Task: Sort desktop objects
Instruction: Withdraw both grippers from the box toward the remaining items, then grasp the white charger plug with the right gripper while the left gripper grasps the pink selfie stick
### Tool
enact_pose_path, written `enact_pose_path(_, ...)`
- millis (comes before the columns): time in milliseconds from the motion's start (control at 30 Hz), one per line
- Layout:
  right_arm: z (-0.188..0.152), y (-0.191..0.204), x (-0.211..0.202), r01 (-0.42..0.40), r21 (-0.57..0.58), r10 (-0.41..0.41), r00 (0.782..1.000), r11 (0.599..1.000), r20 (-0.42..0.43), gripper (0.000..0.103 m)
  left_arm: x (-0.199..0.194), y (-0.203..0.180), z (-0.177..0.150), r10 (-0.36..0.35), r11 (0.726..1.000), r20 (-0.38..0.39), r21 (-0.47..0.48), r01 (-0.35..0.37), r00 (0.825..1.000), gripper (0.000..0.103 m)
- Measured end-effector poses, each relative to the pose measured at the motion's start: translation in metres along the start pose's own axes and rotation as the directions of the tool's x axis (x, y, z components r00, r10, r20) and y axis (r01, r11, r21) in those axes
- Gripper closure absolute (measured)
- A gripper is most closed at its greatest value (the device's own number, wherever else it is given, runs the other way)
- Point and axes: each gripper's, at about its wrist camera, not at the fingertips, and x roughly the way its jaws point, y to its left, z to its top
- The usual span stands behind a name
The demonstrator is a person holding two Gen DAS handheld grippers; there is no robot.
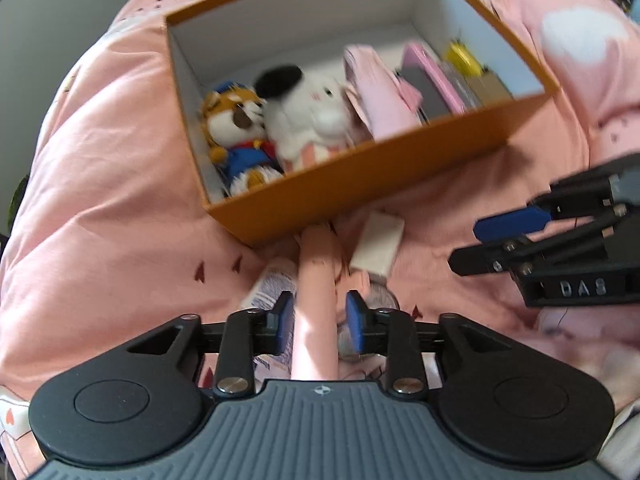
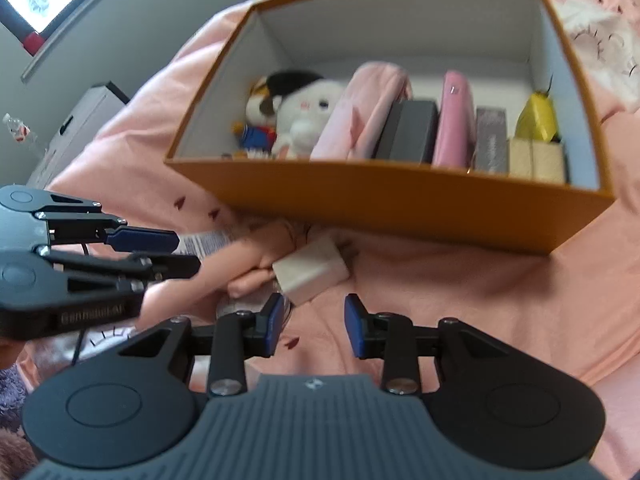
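Orange box (image 1: 360,184) on pink bedding (image 1: 100,200), already packed with two plush toys (image 1: 276,116), pouches and small cartons. Just before its near wall: pink tube (image 1: 316,280), white block (image 1: 378,246), printed tube (image 1: 268,286), crowded together and touching. Left gripper (image 1: 320,320) straddling the pink tube, pads close beside it but seemingly not yet clamped; blur leaves contact uncertain. Right gripper (image 2: 312,320) parted and empty, near the white block (image 2: 310,270). Likely risks: tube slipping out lengthwise from a weak pinch, neighbours dragged along by the lift, or a clash between two tools working one tight cluster.
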Motion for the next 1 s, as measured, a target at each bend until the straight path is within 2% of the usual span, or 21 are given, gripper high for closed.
enact_pose_path(167,0.001,-0.007,0.017,0.002,0.028,0.0,0.999,1.0,-0.045,0.067,0.02,-0.006,-0.003,0.013,0.999,-0.05,0.044,-0.011,0.999,0.065)
enact_pose_path(267,0.005,-0.015,0.028,-0.025,0.093,0.031,0.997,0.995,-0.065,0.065,0.029,-0.005,-0.004,0.02,0.998,-0.087,0.055,-0.015,0.996,0.065)
enact_pose_path(433,0.015,-0.025,0.048,-0.031,0.221,0.047,0.997,0.975,-0.065,0.053,0.034,-0.004,-0.006,0.015,0.996,-0.104,0.085,-0.006,0.994,0.065)
enact_pose_path(700,0.018,-0.027,0.079,-0.035,0.445,0.058,0.998,0.895,-0.038,0.048,0.037,0.002,-0.01,-0.012,0.997,-0.101,0.072,0.019,0.995,0.065)
enact_pose_path(833,0.016,-0.025,0.093,-0.026,0.467,0.06,0.997,0.884,-0.058,0.043,0.036,0.01,-0.013,-0.04,0.999,-0.097,0.031,0.043,0.994,0.066)
enact_pose_path(967,0.014,-0.024,0.099,-0.023,0.48,0.051,0.998,0.877,-0.045,0.043,0.036,0.009,-0.016,-0.035,0.999,-0.093,0.036,0.039,0.995,0.066)
enact_pose_path(1000,0.013,-0.024,0.1,-0.023,0.48,0.05,0.998,0.877,-0.043,0.046,0.036,0.008,-0.017,-0.035,0.999,-0.092,0.033,0.038,0.995,0.066)
